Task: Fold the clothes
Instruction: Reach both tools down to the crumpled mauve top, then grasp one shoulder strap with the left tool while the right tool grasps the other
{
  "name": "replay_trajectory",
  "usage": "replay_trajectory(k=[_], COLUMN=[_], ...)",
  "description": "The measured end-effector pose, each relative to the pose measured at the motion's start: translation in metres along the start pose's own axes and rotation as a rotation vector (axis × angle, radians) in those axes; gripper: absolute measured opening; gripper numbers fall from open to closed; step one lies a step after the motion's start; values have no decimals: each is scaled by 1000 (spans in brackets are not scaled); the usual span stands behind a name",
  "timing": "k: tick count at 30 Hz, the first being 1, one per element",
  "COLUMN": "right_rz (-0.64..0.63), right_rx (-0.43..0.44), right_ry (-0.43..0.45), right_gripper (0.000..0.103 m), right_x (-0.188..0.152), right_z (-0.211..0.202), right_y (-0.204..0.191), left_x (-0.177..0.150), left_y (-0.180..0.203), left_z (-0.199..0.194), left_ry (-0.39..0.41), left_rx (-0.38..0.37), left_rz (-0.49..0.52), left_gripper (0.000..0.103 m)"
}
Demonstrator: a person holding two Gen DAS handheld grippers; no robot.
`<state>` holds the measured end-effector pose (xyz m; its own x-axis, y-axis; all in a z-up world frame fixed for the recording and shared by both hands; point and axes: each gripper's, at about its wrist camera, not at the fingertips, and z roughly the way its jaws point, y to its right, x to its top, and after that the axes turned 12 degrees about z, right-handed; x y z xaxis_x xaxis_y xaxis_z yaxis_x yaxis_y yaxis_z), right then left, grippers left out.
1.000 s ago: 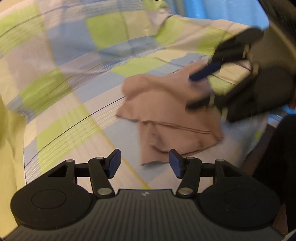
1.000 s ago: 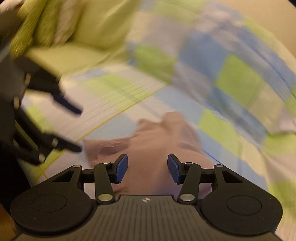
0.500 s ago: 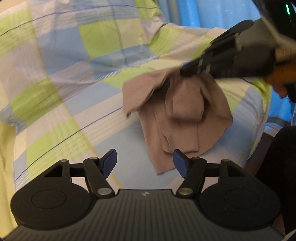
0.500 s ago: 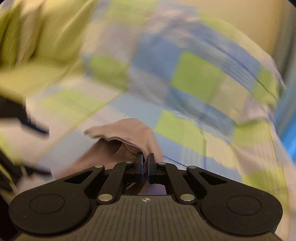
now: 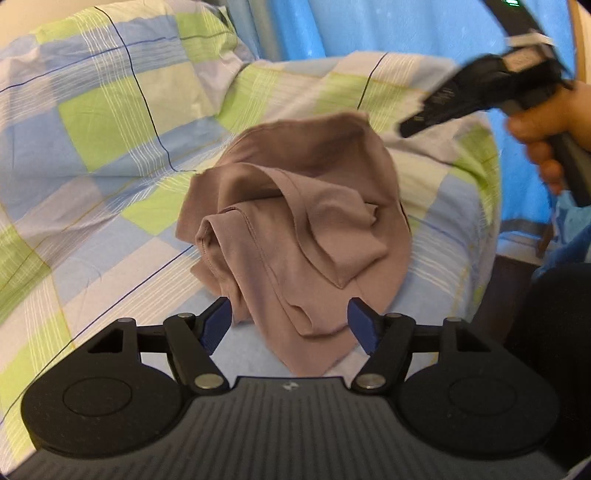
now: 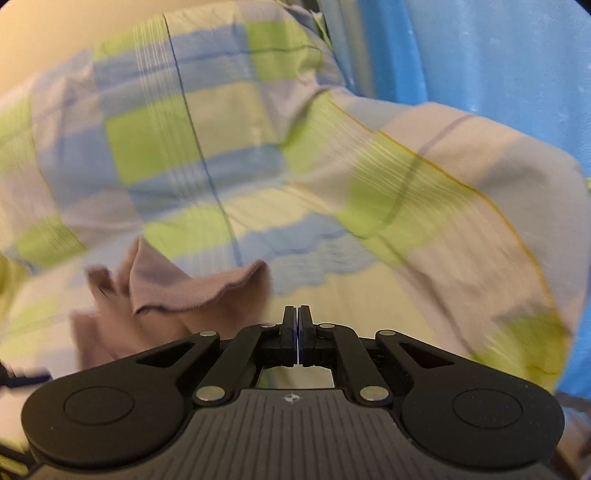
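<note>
left gripper (image 5: 290,325) near crumpled garment (image 5: 303,221)

One brown garment (image 5: 303,221), crumpled in a single heap; one checked bedsheet (image 5: 92,155) on one bed; one blue curtain (image 5: 369,26) behind it; two claws, the left claw (image 5: 290,325) with two blue-padded fingers spread apart, the right claw (image 6: 297,325) with its two fingers pressed together; one bare hand (image 5: 543,125) gripping a handle.

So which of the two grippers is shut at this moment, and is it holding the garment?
The right gripper: its jaws are pressed together with no cloth between them. The left gripper is wide open around the near edge of the brown garment.
</note>
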<state>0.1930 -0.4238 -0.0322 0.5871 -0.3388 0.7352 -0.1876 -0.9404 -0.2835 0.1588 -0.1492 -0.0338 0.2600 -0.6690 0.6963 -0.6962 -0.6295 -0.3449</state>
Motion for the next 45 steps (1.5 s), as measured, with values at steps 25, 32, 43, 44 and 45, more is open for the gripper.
replay_trajectory(k=[25,32,43,44,45], right_rz=[-1059,-1321,-1350,-1326,-1304], right_rx=[290,240,160,154,143], right_ry=[-93,-64,6,30,62], right_gripper=[50,49,3,2,2], right_x=[-99,-123,-124,-118,-111], right_z=[-5,7,25,17,7], right_y=[-107,-122,-128,-128,-129], left_x=[-36,-20,6,6,7], left_y=[75,71,29,26,23], left_z=[30,50,25,21,17], left_ry=[63,20,65,70,75], left_rx=[50,91,60,71,81], left_rz=[1199,1064,662,648,634], left_gripper=[32,1,1,1,1])
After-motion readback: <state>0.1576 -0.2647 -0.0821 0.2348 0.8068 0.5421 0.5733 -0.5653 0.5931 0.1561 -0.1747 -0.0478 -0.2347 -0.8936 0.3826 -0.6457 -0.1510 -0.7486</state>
